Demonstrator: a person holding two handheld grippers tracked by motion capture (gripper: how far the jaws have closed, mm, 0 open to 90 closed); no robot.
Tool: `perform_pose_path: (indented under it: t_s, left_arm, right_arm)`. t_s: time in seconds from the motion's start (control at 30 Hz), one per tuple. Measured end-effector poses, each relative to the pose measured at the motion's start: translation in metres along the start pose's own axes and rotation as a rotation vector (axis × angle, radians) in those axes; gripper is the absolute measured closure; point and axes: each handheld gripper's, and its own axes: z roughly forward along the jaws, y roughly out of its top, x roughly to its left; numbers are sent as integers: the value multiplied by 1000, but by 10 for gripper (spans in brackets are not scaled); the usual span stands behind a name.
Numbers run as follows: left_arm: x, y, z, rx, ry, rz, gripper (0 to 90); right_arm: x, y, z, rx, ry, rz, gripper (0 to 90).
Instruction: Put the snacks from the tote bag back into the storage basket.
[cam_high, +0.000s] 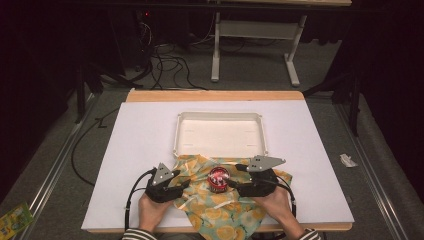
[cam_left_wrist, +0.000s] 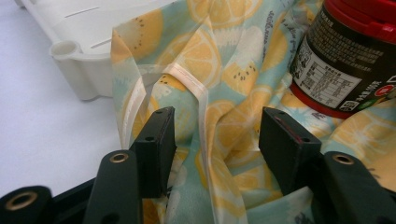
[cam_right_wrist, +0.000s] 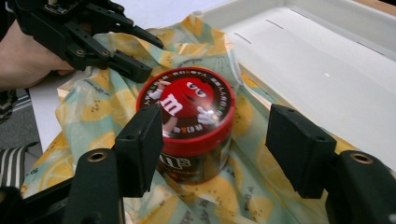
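- Tabletop (cam_high: 140, 135): white sheet over a wooden board, with a strip of bare wood along the far edge.
- Tray (cam_high: 219, 118): shallow, white, rectangular, on the tabletop, just beyond the jar. Its near edge is partly covered by the cloth.
- Cloth (cam_high: 220, 210): thin, pale blue-green with an orange-slice and kiwi print, spread rumpled under and around the jar. Its far corner lies up against the tray and its near part reaches the near edge of the tabletop. A pale hem strip runs along a raised fold in the left gripper view.
- Jar (cam_high: 218, 179): small and dark, with a red lid showing a cartoon candy figure and a printed label on its side. It stands upright on the cloth, near the middle, between the two grippers.
- Left gripper (cam_high: 181, 185): black, with a grey three-cornered plate on top, held in the left hand (cam_high: 150, 210) just left of the jar. Jaws stand open, with a raised fold of cloth and its hem between them, not pinched. The jar is apart from them, ahead and to one side.
- Right gripper (cam_high: 232, 175): black, with the same kind of grey plate, held in the right hand (cam_high: 276, 204) just right of the jar. Jaws stand wide open, one on each side of the jar, with visible gaps, not touching it.
- Sleeves (cam_high: 137, 234): striped, at the near edge of the tabletop.
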Motion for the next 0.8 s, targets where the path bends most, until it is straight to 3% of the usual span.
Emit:
perform_pose_path:
  t_s: [0.43,0.8]
  left_arm:
    - [0,0,0,4,3,-2,450]
    - [0,0,0,-2,1,-5,444]
  right_arm:
    - [7,8,20,29,59,-23,289]
    - [10,8,39,81,61,-36,226]
